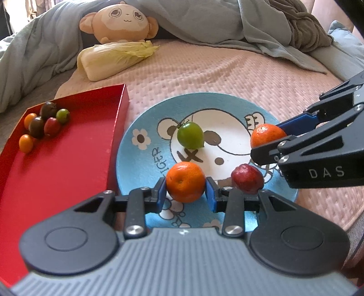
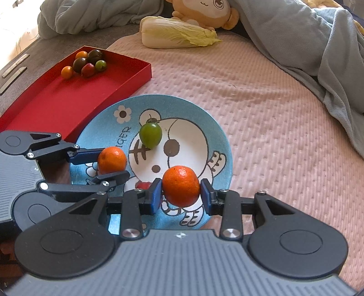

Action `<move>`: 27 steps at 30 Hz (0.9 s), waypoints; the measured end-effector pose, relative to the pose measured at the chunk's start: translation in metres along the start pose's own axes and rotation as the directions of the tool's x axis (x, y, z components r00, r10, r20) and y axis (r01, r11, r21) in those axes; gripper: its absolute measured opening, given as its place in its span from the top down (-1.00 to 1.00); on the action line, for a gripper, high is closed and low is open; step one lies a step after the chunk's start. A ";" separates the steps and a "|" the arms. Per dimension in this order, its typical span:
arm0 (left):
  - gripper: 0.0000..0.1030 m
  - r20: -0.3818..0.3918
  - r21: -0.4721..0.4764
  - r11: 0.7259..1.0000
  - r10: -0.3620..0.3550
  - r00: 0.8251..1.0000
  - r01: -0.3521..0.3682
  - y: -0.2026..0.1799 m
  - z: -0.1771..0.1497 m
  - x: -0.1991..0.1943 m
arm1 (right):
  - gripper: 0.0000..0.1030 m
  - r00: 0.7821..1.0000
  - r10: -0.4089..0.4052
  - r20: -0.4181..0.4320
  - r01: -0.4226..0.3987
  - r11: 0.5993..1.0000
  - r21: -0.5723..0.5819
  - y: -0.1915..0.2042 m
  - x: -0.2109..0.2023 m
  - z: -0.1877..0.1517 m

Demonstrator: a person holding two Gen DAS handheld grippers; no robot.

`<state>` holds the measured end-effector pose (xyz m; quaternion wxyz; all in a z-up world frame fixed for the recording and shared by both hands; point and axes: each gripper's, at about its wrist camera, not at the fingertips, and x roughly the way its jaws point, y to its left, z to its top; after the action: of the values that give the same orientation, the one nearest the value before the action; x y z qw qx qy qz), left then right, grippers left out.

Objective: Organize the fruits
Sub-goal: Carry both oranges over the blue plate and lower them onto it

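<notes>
A blue cartoon plate [image 1: 127,164] [image 2: 204,120] lies on the pink bedspread. My left gripper [image 1: 185,192] [image 2: 112,162] is shut on one mandarin [image 1: 185,182] [image 2: 112,159] at the plate's near left side. At the plate's right side my right gripper [image 2: 180,193] [image 1: 268,139] is shut on a second mandarin [image 2: 180,185] [image 1: 267,135]. I cannot tell whether either mandarin rests on the plate. A green tomato [image 1: 190,135] [image 2: 150,134] sits mid-plate. A dark red fruit [image 1: 246,178] [image 2: 142,185] lies between the grippers, mostly hidden in the right wrist view.
A red tray [image 1: 56,182] [image 2: 56,102] left of the plate holds several small tomatoes [image 1: 43,124] [image 2: 85,62] in its far corner. Beyond lie a napa cabbage [image 1: 113,61] [image 2: 175,34], a plush monkey [image 1: 122,20] and a grey blanket [image 2: 329,57].
</notes>
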<state>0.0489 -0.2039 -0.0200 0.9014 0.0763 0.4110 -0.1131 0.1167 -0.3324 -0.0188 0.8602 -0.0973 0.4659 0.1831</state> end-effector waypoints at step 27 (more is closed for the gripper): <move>0.11 -0.037 -0.004 1.000 -0.007 0.999 0.007 -0.001 0.011 0.006 | 0.19 1.000 0.000 0.008 0.000 1.000 0.003 -0.002 0.003 0.005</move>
<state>0.0604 -0.2087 -0.0173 0.8935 0.0751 0.4278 -0.1138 0.1224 -0.3317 -0.0186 0.8622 -0.0954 0.4629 0.1825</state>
